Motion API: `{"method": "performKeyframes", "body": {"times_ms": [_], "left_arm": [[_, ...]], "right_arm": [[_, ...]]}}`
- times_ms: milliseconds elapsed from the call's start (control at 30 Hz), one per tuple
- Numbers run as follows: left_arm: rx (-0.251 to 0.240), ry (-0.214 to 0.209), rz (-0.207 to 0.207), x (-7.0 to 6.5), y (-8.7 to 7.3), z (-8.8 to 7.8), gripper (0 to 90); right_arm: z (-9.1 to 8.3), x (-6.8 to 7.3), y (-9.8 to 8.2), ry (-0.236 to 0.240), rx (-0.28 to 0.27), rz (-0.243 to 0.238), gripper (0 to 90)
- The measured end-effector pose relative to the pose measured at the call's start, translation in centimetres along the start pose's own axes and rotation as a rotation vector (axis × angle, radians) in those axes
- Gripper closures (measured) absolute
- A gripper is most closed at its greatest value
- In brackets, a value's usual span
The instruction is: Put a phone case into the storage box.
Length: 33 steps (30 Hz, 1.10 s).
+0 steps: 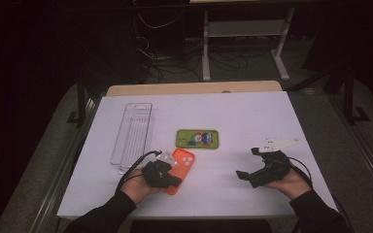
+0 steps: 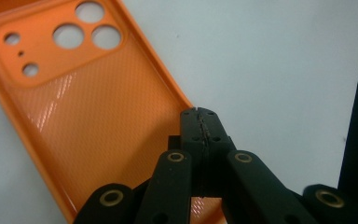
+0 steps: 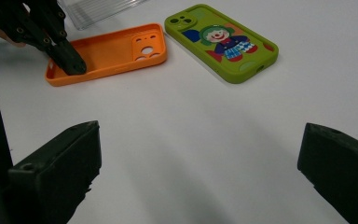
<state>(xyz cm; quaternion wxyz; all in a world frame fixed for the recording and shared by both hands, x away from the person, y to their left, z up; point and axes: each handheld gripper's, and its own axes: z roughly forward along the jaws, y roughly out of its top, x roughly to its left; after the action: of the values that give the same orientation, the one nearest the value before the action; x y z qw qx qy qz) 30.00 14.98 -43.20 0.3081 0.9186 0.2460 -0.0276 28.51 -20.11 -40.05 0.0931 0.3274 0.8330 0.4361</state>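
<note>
Pinching the orange phone case's (image 2: 88,116) side rim, the left gripper (image 2: 199,122) has its fingers pressed together; the right gripper (image 3: 200,163) rests wide-fingered on the desk (image 1: 252,116).

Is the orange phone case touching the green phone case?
Apart. In the right gripper view, bare table shows between the orange phone case and the green phone case.

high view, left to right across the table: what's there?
Clear tray → left gripper shut on the orange case → green case → right gripper, open.
</note>
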Motion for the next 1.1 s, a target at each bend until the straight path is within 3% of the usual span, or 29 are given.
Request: {"method": "performKeyframes", "body": {"times_ms": [600,933,1100], "left_arm": [[-0.046,-0.053,-0.01,-0.6,3.7,3.4,89.8],[-0.094,-0.022,-0.019,-0.4,5.5,4.8,89.8],[-0.109,-0.025,-0.024,-0.3,5.7,4.9,89.8]], "right_arm": [[-0.2,0.0,0.0,0.0,-0.012,0.005,0.0],[-0.1,-0.1,-0.1,-0.002,-0.017,-0.007,0.0],[-0.1,-0.1,-0.1,0.001,-0.014,-0.004,0.0]]}}
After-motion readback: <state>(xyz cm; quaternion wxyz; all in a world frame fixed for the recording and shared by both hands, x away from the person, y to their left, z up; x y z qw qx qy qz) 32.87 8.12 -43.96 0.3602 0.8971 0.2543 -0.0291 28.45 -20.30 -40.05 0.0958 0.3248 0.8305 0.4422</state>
